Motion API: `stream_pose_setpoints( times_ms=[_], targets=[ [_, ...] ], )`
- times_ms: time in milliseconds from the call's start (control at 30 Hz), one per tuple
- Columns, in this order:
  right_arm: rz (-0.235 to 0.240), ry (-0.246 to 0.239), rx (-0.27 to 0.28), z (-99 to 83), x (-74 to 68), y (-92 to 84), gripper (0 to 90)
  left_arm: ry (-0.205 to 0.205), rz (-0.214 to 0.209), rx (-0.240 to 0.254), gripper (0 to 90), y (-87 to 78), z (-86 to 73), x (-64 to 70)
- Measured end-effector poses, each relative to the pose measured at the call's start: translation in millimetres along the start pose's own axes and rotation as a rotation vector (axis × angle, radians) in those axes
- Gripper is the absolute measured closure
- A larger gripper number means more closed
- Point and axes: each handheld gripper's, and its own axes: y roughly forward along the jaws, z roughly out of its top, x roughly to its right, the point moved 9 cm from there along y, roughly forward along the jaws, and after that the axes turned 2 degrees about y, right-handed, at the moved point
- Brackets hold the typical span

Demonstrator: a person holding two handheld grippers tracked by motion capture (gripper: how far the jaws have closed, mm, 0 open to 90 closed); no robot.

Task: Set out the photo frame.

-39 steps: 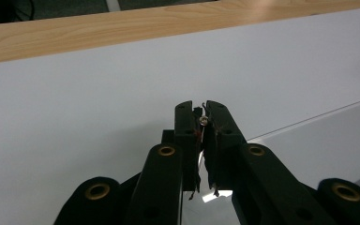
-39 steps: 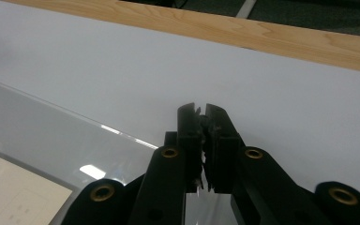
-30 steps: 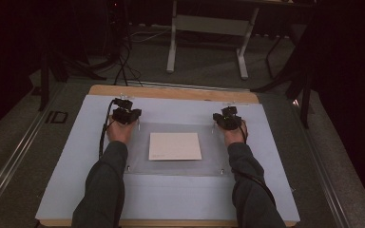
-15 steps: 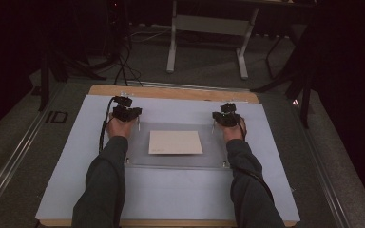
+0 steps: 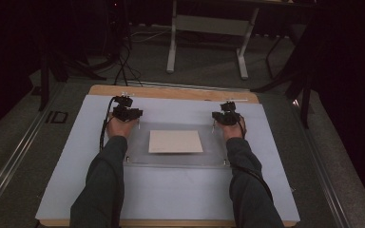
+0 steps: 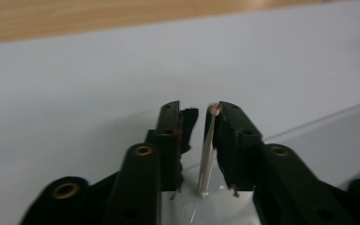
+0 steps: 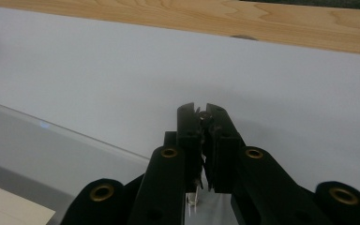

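Note:
A clear plastic plate (image 5: 171, 159) lies on the pale mat with a cream sheet (image 5: 176, 141) on it. Thin metal pins stand at its corners. At the far left corner my left gripper (image 5: 129, 114) has its jaws (image 6: 201, 112) apart around a pin (image 6: 206, 157). They have just been opening; the pin leans on the right pad and the left pad is clear of it. At the far right corner my right gripper (image 5: 225, 118) is shut (image 7: 203, 112) on another pin (image 7: 193, 199), whose foot shows below the jaws.
The mat (image 5: 171, 199) covers a wooden table whose bare edge (image 5: 180, 92) runs along the far side. Two more pins stand at the plate's near corners (image 5: 129, 162). Beyond the table are a stand's legs (image 5: 206, 52) and cables on the floor.

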Motion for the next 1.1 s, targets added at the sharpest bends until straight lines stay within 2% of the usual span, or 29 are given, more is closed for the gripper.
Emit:
stream_pose_setpoints(
  times_ms=[100, 200, 267, 300, 333, 500, 600, 667, 733, 767, 800, 867, 1067, 1100],
  targets=[
    [0.004, 0.004, 0.000, 0.1, 0.1, 0.3, 85.8, -0.003, -0.023, 0.023, 67.3, -1.7, -3.4, 1.3],
    [0.009, 0.009, 0.000, 0.0, 0.3, 0.6, 85.8, -0.043, -0.044, 0.064, 64.0, -11.1, -4.7, -1.4],
    [0.011, 0.011, 0.000, -0.1, 0.3, 0.7, 85.8, -0.091, -0.047, 0.117, 63.0, -21.4, -6.3, -4.8],
    [0.009, 0.010, 0.001, -0.4, 0.3, 0.5, 85.8, -0.092, -0.049, 0.131, 63.0, -26.0, -7.9, -6.4],
    [0.010, 0.010, 0.001, -0.6, 0.4, 0.4, 85.8, -0.080, -0.037, 0.155, 63.0, -34.7, -11.6, -9.0],
    [0.013, 0.011, 0.005, -1.1, 0.5, 0.2, 85.9, -0.017, -0.004, 0.195, 62.9, -59.4, -27.2, -12.8],
    [0.015, 0.014, 0.005, -1.1, 0.7, 0.5, 85.9, -0.008, -0.003, 0.225, 63.0, -73.2, -36.0, -12.1],
    [0.016, 0.012, 0.007, -1.3, 0.6, 0.4, 85.9, -0.029, -0.018, 0.268, 63.0, -84.0, -41.2, -10.1],
    [0.017, 0.015, 0.007, -1.5, 0.5, 0.3, 85.9, -0.029, -0.018, 0.268, 63.0, -84.0, -41.2, -10.1],
    [0.017, 0.013, 0.009, -1.6, 0.5, 0.3, 85.9, -0.026, -0.019, 0.295, 63.1, -93.0, -48.8, -6.8],
    [0.019, 0.016, 0.009, -1.8, 0.6, 0.3, 85.9, 0.018, 0.004, 0.280, 63.1, -97.7, -57.7, -3.1],
    [0.020, 0.016, 0.010, -1.8, 0.6, 0.4, 85.9, 0.045, -0.005, 0.264, 63.1, -101.9, -66.5, 1.1],
    [0.023, 0.018, 0.009, -1.9, 0.8, 0.4, 85.8, 0.070, 0.002, 0.245, 63.0, -113.1, -92.3, 7.6],
    [0.023, 0.018, 0.009, -1.9, 0.8, 0.4, 85.8, 0.070, 0.002, 0.245, 63.0, -113.1, -92.3, 7.6]
  ],
)
